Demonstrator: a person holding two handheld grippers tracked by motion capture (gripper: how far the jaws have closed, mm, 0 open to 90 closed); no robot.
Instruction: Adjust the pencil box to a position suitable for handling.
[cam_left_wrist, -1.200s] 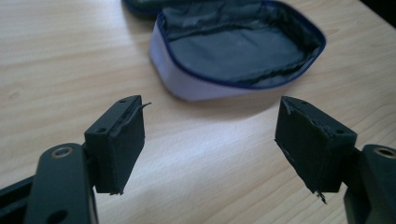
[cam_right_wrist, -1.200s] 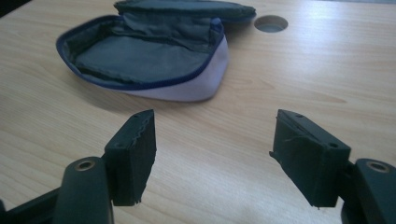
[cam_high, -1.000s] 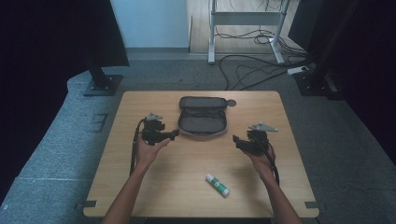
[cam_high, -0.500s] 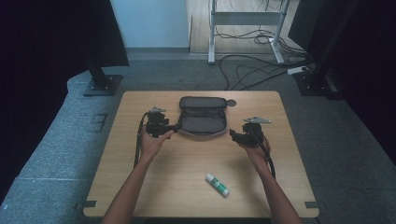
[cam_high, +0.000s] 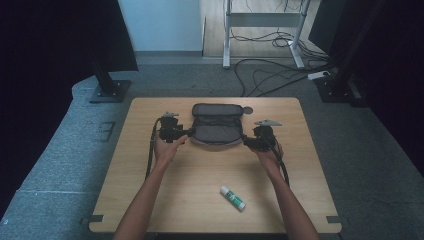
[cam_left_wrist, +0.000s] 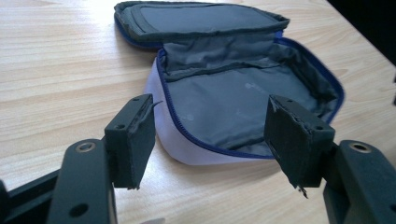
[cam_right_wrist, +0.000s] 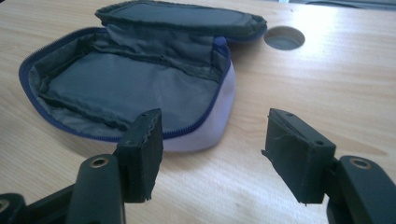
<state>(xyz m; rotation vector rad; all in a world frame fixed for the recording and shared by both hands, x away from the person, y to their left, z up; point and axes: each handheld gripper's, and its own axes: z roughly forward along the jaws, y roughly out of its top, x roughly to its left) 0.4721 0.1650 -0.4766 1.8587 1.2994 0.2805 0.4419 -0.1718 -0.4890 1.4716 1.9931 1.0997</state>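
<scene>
While both hands close in on the open pouch (cam_high: 217, 129) at the centre of the high view, we read the step as the approach to a two-sided grasp. The left gripper (cam_high: 186, 133) sits just beside the pouch's left end, the right gripper (cam_high: 246, 140) just beside its right end. In the left gripper view the jaws stand moderately wide and have just been closing, with the near corner of the pouch (cam_left_wrist: 224, 100) lying ahead between them, pads not yet on it. In the right gripper view the jaws are likewise partly wide and have just been closing; the pouch (cam_right_wrist: 126, 88) fills the upper left, its pale rounded end just off the left pad, nothing pinched. The flap lies folded back toward the top of the frame, lining exposed. A glue stick (cam_high: 233, 197) rests well apart, lower centre of the table (cam_high: 310, 165). Next, we judge, each gripper must edge inward so a pad goes over the zipper rim, then pinch the fabric wall.
</scene>
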